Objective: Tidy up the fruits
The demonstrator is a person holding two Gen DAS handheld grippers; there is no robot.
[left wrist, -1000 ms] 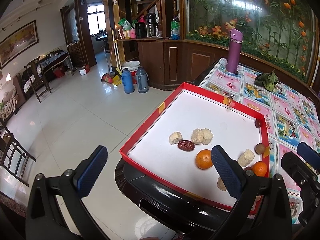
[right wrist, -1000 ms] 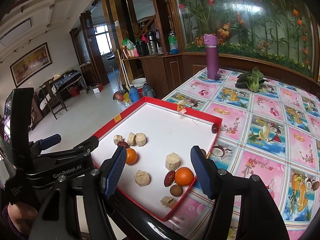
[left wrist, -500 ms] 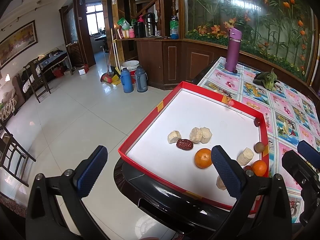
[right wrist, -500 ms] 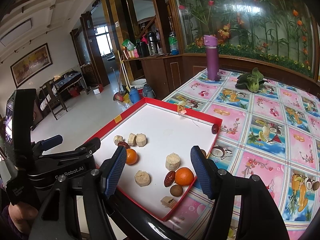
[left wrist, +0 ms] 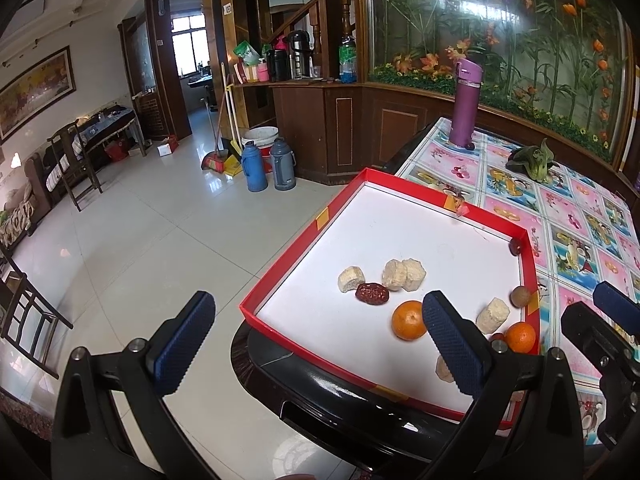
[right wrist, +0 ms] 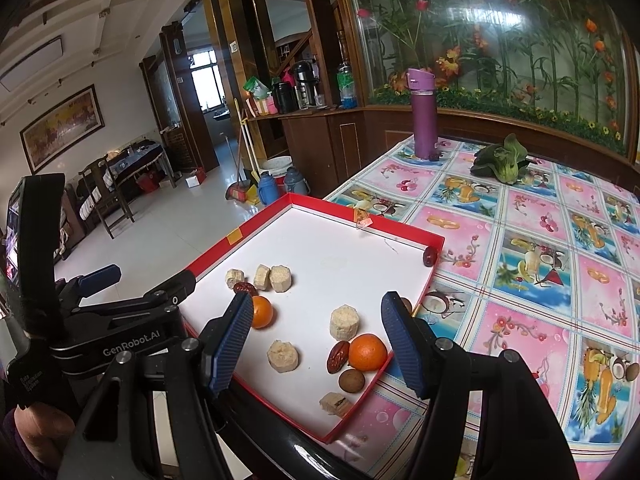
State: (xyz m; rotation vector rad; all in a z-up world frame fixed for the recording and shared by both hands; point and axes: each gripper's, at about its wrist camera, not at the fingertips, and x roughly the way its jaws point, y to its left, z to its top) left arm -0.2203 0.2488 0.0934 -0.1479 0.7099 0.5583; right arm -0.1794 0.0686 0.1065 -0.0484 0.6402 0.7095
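Observation:
A red-rimmed white tray (left wrist: pixel 308 236) (right wrist: pixel 400 229) lies at the table's near corner. In it are two oranges (left wrist: pixel 408 320) (right wrist: pixel 367 352), red dates (left wrist: pixel 372 293) (right wrist: pixel 338 356), a brown longan (right wrist: pixel 351 380) and several pale banana chunks (left wrist: pixel 402 274) (right wrist: pixel 344 322). Another date (right wrist: pixel 429 257) rests in the far right corner of the tray. My left gripper (left wrist: pixel 320 336) hovers open before the tray's near left edge, holding nothing. My right gripper (right wrist: pixel 316 336) is open above the tray's near right part, with nothing between its fingers.
A purple bottle (right wrist: pixel 424 128) and a green leafy vegetable (right wrist: pixel 502 160) stand at the far side of the fruit-patterned tablecloth (right wrist: pixel 540 264). To the left the table drops to a tiled floor (left wrist: pixel 140 232) with thermos jugs (left wrist: pixel 254 166), a broom and chairs.
Both grippers have barely moved; the views shift only slightly. Both stay open, and the fruit lies where it was.

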